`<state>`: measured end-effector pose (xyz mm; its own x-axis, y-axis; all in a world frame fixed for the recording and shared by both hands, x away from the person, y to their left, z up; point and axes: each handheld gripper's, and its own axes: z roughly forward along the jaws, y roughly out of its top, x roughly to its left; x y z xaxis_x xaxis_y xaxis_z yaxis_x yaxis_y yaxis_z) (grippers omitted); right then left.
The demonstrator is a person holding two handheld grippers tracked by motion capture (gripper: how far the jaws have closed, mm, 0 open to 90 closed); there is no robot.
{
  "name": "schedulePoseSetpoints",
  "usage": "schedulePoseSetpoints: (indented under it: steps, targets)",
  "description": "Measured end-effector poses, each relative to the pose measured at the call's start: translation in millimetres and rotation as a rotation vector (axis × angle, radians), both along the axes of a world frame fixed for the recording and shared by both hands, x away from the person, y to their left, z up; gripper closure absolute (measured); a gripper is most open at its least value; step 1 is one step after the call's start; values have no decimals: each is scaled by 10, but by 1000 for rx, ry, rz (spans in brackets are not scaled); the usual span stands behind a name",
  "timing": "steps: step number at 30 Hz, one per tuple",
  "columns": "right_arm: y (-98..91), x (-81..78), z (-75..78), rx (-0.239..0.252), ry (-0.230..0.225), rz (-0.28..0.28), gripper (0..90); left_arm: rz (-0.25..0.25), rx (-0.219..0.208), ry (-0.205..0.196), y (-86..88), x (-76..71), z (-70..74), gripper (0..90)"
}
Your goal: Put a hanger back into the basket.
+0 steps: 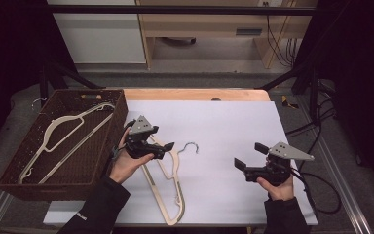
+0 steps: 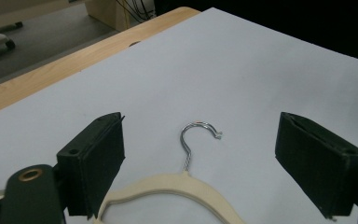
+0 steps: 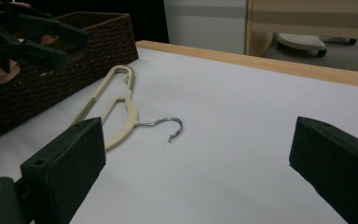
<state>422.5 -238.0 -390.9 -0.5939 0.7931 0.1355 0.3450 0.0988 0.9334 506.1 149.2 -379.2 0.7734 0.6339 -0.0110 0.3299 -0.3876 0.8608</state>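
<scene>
A cream hanger (image 1: 163, 187) with a metal hook (image 1: 191, 146) lies flat on the white sheet (image 1: 224, 122), left of centre. My left gripper (image 1: 164, 148) hovers over the hanger's shoulder. In the left gripper view the hanger's top curve (image 2: 168, 184) and hook (image 2: 199, 133) lie between and below the left gripper (image 2: 200, 154), whose pads stand wide apart and touch nothing. It is open. My right gripper (image 1: 249, 155) is held at the right of the sheet, open and empty. In the right gripper view the right gripper (image 3: 198, 163) faces the hanger (image 3: 121, 109) from a distance.
A brown wicker basket (image 1: 9, 183) stands at the left edge of the table with another cream hanger (image 1: 61, 134) inside. A wooden table edge (image 1: 195, 94) runs beyond the sheet. Cables (image 1: 316, 190) trail at the right. The basket (image 3: 98, 42) stands close beside the hanger on the sheet.
</scene>
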Motion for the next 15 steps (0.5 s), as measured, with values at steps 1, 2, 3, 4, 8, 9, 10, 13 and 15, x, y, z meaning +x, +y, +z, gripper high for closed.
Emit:
schedulePoseSetpoints:
  steps: [1, 2, 3, 4, 8, 9, 10, 13, 15]
  targets:
    - [16, 1, -5, 3, 3, -4, 39, -1, 5, 6, -22, 23, -27, 161]
    - [22, 1, -9, 0, 7, 3, 40, -2, 16, 11, -44, 43, -53, 165]
    - [29, 3, -15, -2, 5, 8, 41, -3, 29, 17, -65, 62, -76, 168]
    - [45, 5, -20, 3, 6, 6, 42, -6, 34, 23, -87, 81, -103, 173]
    - [58, 11, -27, -2, 8, 13, 46, -11, 72, 47, -173, 162, -205, 201]
    - [58, 10, -26, 0, 8, 14, 47, -16, 82, 52, -190, 184, -230, 209]
    - [54, 9, -25, -1, 7, 16, 47, -20, 85, 60, -210, 204, -257, 223]
    - [51, 6, -23, 0, 7, 21, 49, -32, 103, 92, -279, 255, -346, 271]
    - [62, 8, -26, 4, 8, 18, 49, -38, 128, 100, -325, 288, -411, 296]
